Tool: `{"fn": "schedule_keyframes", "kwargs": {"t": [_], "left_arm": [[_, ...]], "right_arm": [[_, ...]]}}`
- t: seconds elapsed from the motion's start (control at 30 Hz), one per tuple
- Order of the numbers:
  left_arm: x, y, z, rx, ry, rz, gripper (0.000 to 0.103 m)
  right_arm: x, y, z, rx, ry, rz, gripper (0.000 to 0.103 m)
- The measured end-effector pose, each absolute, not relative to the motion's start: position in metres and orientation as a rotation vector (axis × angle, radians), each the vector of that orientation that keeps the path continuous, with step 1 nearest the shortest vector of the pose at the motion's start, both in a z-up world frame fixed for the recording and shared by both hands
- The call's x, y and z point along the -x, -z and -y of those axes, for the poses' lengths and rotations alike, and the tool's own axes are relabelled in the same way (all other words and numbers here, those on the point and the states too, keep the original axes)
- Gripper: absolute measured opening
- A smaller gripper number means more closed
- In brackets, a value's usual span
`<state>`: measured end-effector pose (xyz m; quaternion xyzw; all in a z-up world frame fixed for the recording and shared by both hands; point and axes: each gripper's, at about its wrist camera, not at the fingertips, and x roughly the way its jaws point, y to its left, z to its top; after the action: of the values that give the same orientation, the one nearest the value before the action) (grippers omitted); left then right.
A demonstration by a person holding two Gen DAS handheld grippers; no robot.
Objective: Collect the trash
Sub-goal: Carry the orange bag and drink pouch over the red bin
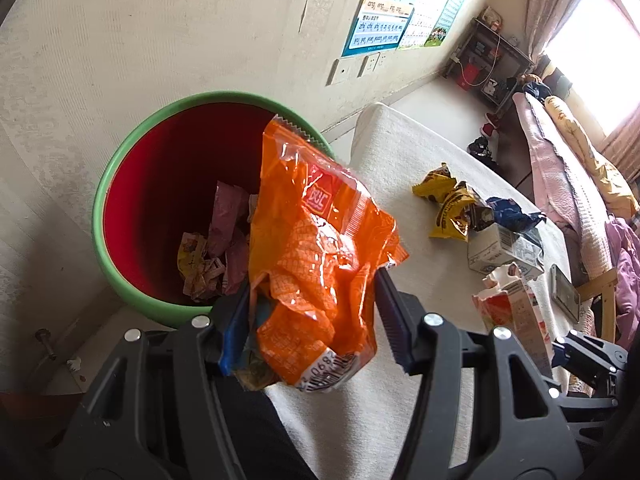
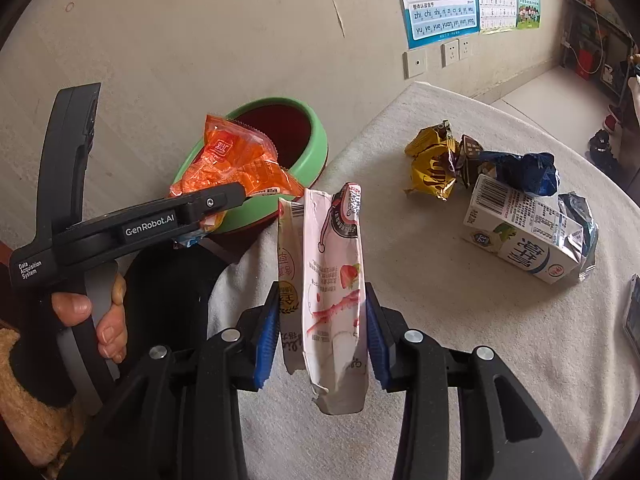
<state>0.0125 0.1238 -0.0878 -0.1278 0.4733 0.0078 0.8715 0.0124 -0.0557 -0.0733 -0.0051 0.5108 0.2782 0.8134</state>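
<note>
Orange wrapper (image 1: 320, 248), crumpled, clamped upright above green bin (image 1: 120, 168) rim. Flattened pink carton (image 2: 332, 300) clamped upright. Yellow wrappers (image 2: 432, 164), blue wrapper (image 2: 520, 172), milk carton (image 2: 520, 232) on desk (image 2: 440, 320).

The waste bin (image 1: 132, 216) stands on the floor against the wall, just beside the corner of the cloth-covered table (image 1: 400, 168). Its mouth is open and wide; crumpled wrappers (image 1: 216, 248) lie only at the bottom, so the upper part of the bin is free. The orange snack bag (image 1: 320, 248) hangs over the bin's rim on the table side, partly blocking that approach. Farther from the bin, on the table, yellow wrappers (image 2: 434, 164), a blue wrapper (image 2: 520, 172) and a milk carton (image 2: 528, 232) crowd together; the cloth between them and the bin lies bare.
</note>
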Motion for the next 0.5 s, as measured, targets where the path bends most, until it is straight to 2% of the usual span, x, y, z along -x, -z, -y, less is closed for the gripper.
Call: {"fn": "schedule_keyframes", "kwargs": {"t": [0.5], "left_arm": [[-0.014,0.085,-0.176,0.283,-0.111,-0.960,0.055]], "right_arm": [[-0.035,0.067,0.016,0.073,-0.651,-1.064,0.038]]}}
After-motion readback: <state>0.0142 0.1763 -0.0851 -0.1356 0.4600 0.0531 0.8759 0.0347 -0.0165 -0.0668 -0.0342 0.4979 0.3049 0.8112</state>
